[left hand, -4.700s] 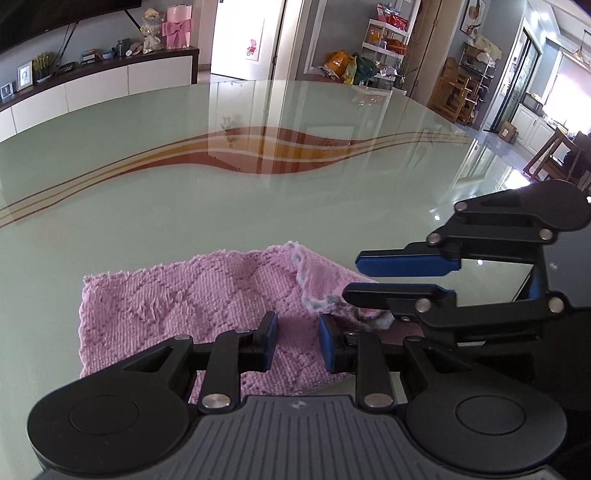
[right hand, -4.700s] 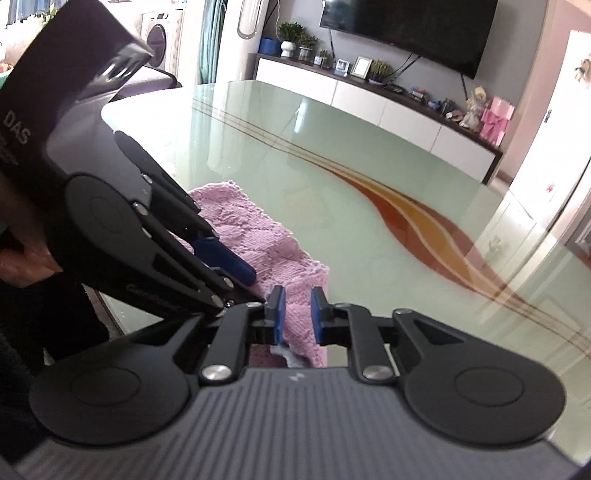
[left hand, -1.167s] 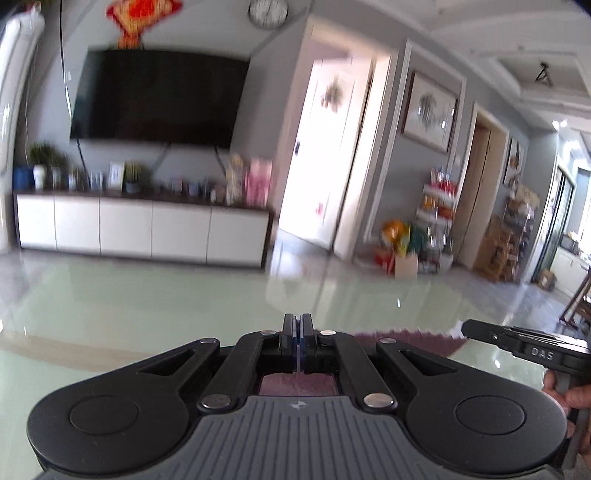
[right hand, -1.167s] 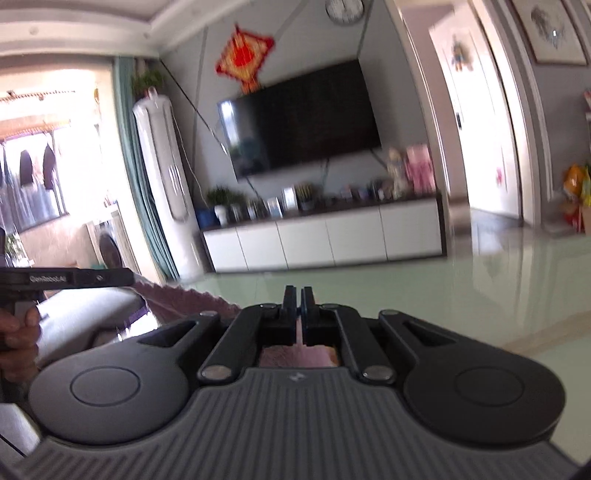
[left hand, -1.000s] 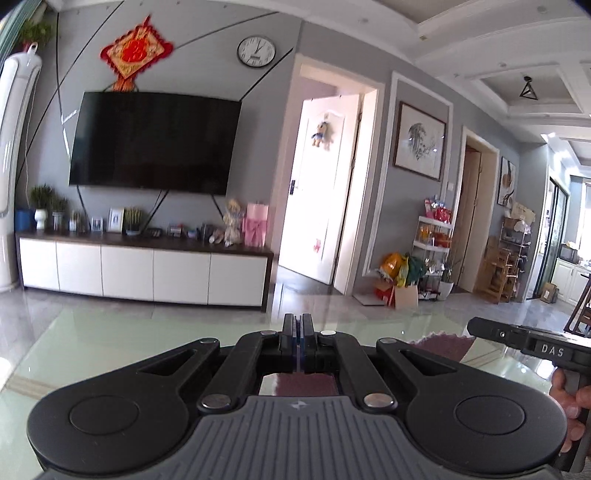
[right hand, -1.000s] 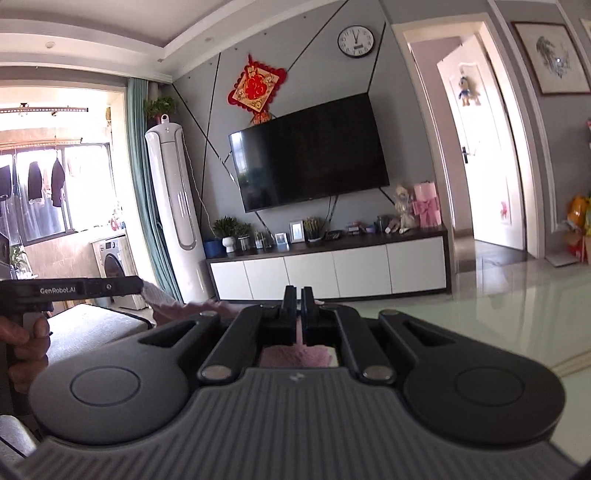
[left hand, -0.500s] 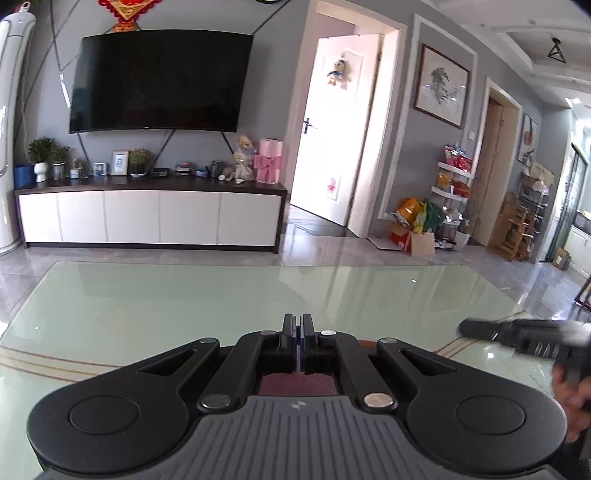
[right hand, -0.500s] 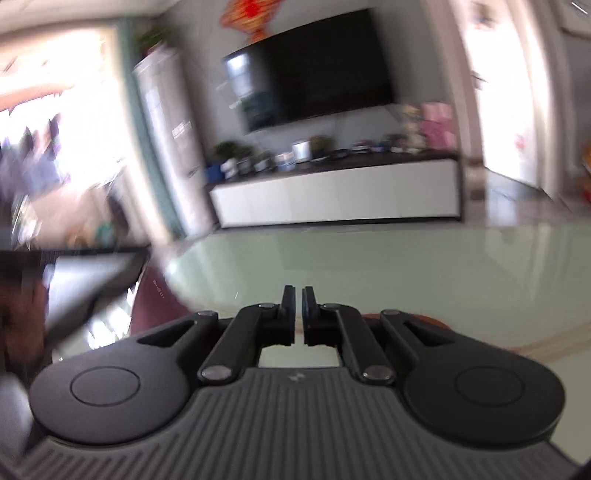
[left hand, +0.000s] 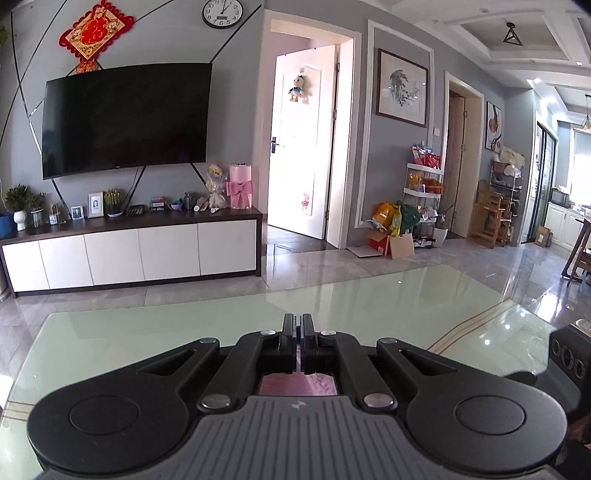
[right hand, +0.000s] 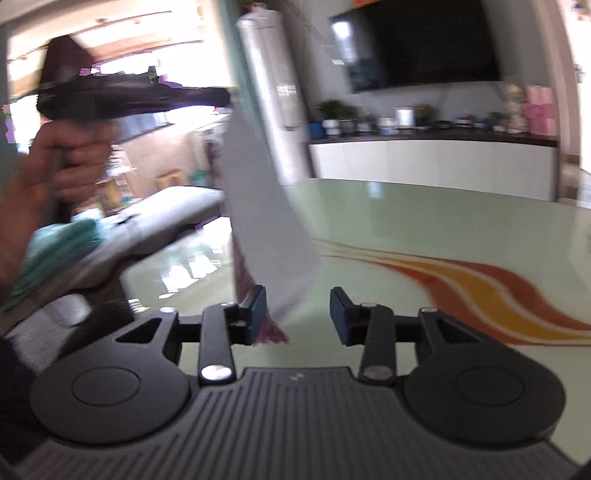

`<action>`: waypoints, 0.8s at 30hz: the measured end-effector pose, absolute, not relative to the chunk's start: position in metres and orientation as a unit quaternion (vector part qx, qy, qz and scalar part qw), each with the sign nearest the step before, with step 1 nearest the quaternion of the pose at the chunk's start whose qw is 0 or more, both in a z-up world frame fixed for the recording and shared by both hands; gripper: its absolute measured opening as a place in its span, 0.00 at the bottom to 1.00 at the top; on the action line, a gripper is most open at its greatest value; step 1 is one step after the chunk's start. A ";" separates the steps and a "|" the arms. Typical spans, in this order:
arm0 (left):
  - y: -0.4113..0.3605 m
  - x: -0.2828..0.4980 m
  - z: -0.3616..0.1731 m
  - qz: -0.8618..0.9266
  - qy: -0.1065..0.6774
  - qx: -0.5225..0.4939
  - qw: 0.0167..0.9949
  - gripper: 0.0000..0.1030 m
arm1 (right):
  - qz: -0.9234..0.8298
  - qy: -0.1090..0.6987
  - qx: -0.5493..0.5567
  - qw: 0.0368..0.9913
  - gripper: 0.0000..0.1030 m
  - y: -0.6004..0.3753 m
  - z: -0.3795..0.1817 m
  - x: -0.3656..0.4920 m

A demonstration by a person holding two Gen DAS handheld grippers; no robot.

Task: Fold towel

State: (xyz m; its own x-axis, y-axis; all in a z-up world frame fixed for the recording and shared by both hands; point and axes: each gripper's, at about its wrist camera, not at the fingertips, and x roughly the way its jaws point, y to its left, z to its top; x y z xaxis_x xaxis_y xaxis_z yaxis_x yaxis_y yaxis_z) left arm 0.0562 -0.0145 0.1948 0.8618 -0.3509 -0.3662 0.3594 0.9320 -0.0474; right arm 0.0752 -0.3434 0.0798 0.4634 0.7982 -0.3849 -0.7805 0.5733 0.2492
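**Towel corner let go above the table**

While the left claw (left hand: 297, 345) is kept clamped on the pink towel (left hand: 297, 384), the right claw (right hand: 297, 315), just opening, is parted and empty; the towel hangs left of it over the table (right hand: 424, 218). Laying flat seems next.

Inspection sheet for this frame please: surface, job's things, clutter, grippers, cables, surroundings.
Surface: glass table, pale green with an orange wave pattern, glossy.
Job's things: pink towel, pinched in the left gripper; in the right wrist view it hangs from that gripper, blurred, down toward the table.
Clutter: nothing seen on the visible tabletop.
Grippers: left gripper shut on the towel; right gripper open, its jaws have just been opening, with the towel's lower end beside its left finger, pads not pressing it.
Cables: wires below the TV.
Surroundings: white cabinet with plants and photos, wall clock, open door, shelves.
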 end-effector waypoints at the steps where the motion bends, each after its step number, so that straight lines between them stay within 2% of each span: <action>1: -0.015 0.055 0.196 -0.184 0.187 0.011 0.965 0.01 | 0.472 0.234 0.019 0.850 0.37 -0.342 0.082 0.071; 12: -0.025 0.052 0.190 -0.181 0.187 0.011 0.966 0.01 | 0.513 0.242 -0.004 0.824 0.36 -0.296 0.083 0.044; 13: -0.025 0.052 0.190 -0.181 0.188 0.010 0.965 0.01 | 0.509 0.243 -0.007 0.826 0.34 -0.292 0.082 0.044; 15: -0.025 0.052 0.190 -0.181 0.188 0.010 0.965 0.02 | 0.502 0.245 -0.008 0.829 0.21 -0.289 0.080 0.047; 19: -0.024 0.052 0.189 -0.179 0.187 0.009 0.966 0.02 | 0.488 0.252 -0.015 0.836 0.16 -0.288 0.077 0.053; 24: -0.023 0.053 0.188 -0.178 0.186 0.005 0.966 0.02 | 0.470 0.255 -0.018 0.845 0.04 -0.294 0.073 0.057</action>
State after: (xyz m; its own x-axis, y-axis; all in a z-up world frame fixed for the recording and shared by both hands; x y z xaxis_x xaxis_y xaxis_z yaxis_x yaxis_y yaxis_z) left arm 0.0529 -0.0227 0.1880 0.8680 -0.3415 -0.3604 0.3451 0.9369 -0.0566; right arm 0.0565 -0.2935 0.0731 0.4283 0.7847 -0.4480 -0.8034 0.5576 0.2087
